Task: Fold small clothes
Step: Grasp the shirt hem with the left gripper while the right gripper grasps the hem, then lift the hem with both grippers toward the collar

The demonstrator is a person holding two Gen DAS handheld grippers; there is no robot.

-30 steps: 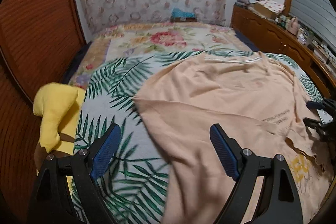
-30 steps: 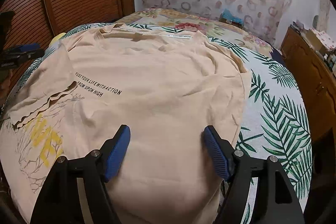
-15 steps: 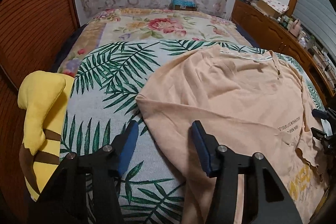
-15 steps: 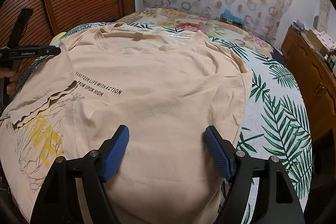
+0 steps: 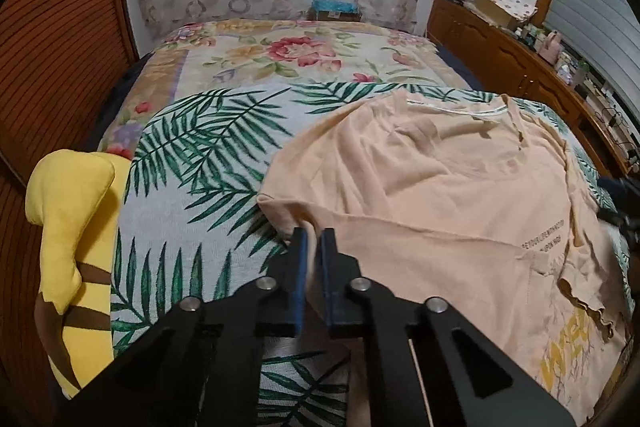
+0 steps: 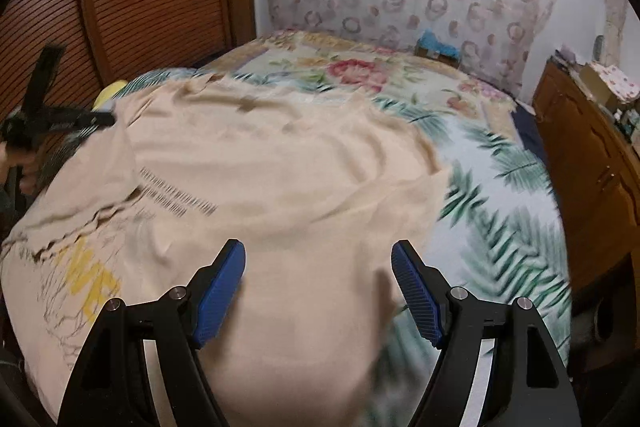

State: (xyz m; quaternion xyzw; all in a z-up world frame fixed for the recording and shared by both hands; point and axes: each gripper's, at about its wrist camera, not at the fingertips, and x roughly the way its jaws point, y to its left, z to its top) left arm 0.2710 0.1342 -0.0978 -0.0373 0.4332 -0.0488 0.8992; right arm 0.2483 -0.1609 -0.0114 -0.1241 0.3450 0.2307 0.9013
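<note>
A peach T-shirt (image 5: 452, 195) with black lettering and a yellow print lies spread on the palm-leaf bedspread (image 5: 192, 163). My left gripper (image 5: 313, 235) is shut on the edge of its left sleeve, near the shirt's side. The shirt fills the right wrist view (image 6: 280, 179), which is blurred. My right gripper (image 6: 320, 259) is open and empty above the shirt's lower right part. The left gripper shows at the far left of that view (image 6: 100, 118), at the sleeve.
A yellow and brown plush toy (image 5: 72, 227) lies at the bed's left edge by a slatted wooden wall (image 5: 52, 27). A floral quilt (image 5: 296, 55) covers the far half of the bed. A cluttered wooden dresser (image 5: 520, 59) runs along the right.
My left gripper has moved to the sleeve edge and closed on it. My right gripper stays open and has shifted; its view is now blurred.
</note>
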